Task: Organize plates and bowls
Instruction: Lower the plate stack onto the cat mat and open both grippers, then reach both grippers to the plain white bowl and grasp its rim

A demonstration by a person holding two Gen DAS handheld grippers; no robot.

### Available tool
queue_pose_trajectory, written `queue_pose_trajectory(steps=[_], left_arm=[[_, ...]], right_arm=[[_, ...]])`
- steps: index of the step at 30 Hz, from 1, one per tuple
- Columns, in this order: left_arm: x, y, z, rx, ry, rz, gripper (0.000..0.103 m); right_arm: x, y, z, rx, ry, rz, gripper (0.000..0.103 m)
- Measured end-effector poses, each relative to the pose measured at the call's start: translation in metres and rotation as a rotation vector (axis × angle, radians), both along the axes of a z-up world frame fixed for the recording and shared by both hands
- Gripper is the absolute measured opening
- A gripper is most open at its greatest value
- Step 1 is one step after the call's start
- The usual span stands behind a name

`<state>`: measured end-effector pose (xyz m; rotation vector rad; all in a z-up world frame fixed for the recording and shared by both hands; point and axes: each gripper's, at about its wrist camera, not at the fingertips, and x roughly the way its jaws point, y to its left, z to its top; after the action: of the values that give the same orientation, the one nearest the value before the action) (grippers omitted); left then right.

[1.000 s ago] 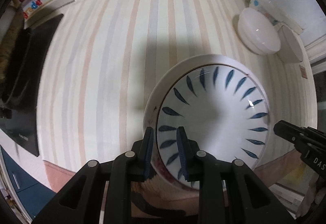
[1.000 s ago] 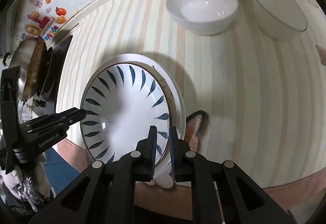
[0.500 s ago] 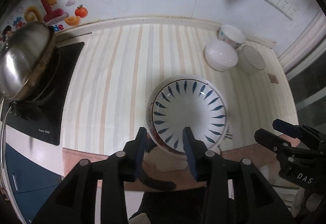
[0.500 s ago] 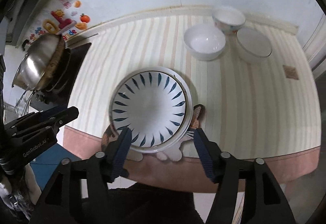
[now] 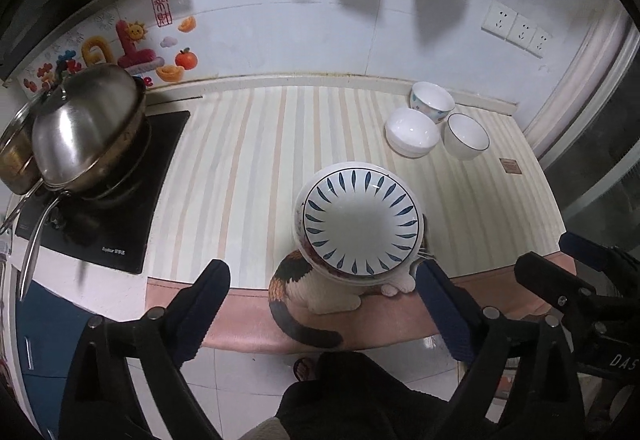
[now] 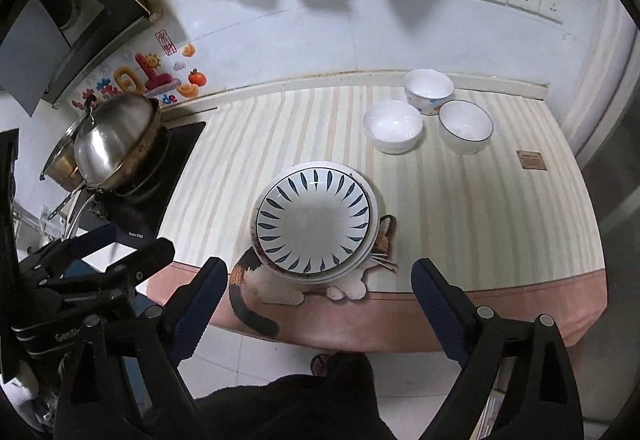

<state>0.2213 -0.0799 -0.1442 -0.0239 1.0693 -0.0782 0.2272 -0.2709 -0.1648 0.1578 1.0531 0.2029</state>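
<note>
plates: stacked at counter front edge, centre of view, so they sit tidy | bowls: grouped at 1 o'clock, unstacked | left gripper, right gripper: jaws opening wide, holding nothing, clear of stack

Glossy ceramic plate, shiny steel pot
</note>
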Motion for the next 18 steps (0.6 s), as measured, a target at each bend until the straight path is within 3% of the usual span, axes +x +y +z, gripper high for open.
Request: queue_pose_trajectory(steps=[7, 11, 18], left_arm=[[-0.008, -0.002, 0.004, -0.013, -0.008, -0.010, 0.096], [0.004, -0.008, 0.004, -0.018, -0.008, -0.008, 0.096], [0.073, -0.032, -0.004, 0.007, -0.053, 0.009, 0.096]], right_arm=[[-0.021, -0.005, 0.005, 0.019, -0.001, -0.033, 0.098], [-0.014, -0.019, 0.003, 0.082, -0.012, -0.051, 0.098], [0.045, -0.061, -0.016, 0.198, -0.022, -0.080, 0.098]])
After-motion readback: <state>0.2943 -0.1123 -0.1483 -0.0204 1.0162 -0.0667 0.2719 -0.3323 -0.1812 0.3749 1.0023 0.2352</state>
